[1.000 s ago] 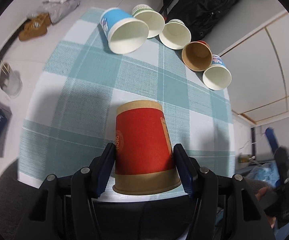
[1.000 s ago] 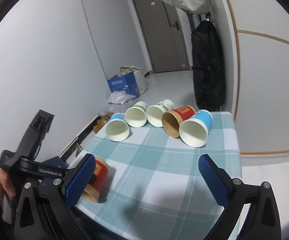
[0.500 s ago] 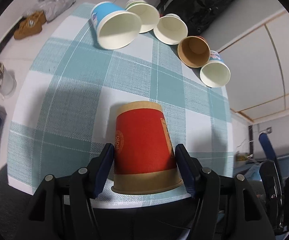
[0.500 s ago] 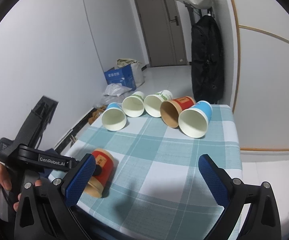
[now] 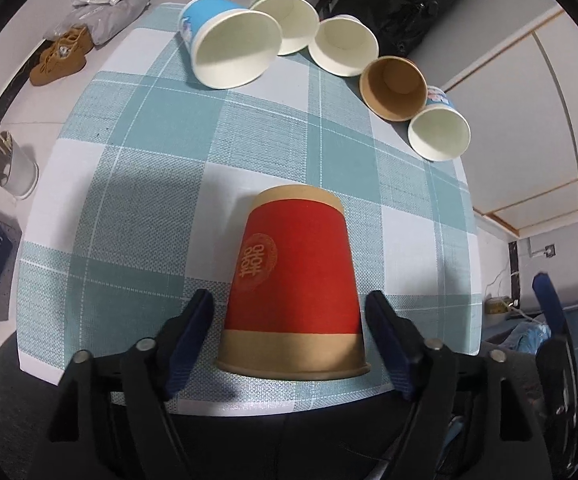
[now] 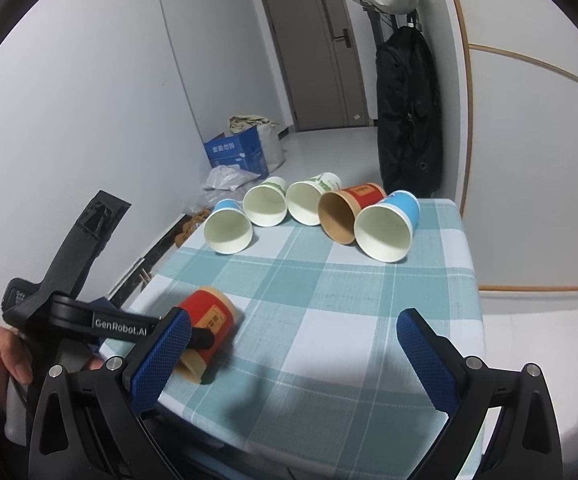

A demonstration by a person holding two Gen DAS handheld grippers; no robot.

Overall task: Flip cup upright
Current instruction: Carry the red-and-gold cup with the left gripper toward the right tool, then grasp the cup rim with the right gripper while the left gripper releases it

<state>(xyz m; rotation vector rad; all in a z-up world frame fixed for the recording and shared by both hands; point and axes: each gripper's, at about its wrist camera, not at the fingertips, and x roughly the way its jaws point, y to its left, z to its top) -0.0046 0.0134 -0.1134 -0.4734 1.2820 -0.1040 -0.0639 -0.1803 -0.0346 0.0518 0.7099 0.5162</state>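
A red paper cup (image 5: 293,292) with tan bands lies on its side near the front edge of the checked table (image 5: 137,208), its bottom pointing away from me. My left gripper (image 5: 289,320) is open, with a finger on each side of the cup and small gaps to it. In the right wrist view the cup (image 6: 209,326) lies at the table's left front corner with the left gripper's finger across it. My right gripper (image 6: 295,356) is open and empty above the front of the table.
Several paper cups lie on their sides in a row at the far end: blue (image 5: 229,48), two white (image 5: 343,46), brown-lined (image 5: 393,88), blue (image 5: 439,132). A black backpack (image 6: 407,112) hangs beyond the table. Boxes, bags and shoes are on the floor at left.
The left gripper has opened a little, leaving gaps beside the red cup. The right gripper has moved forward over the table.
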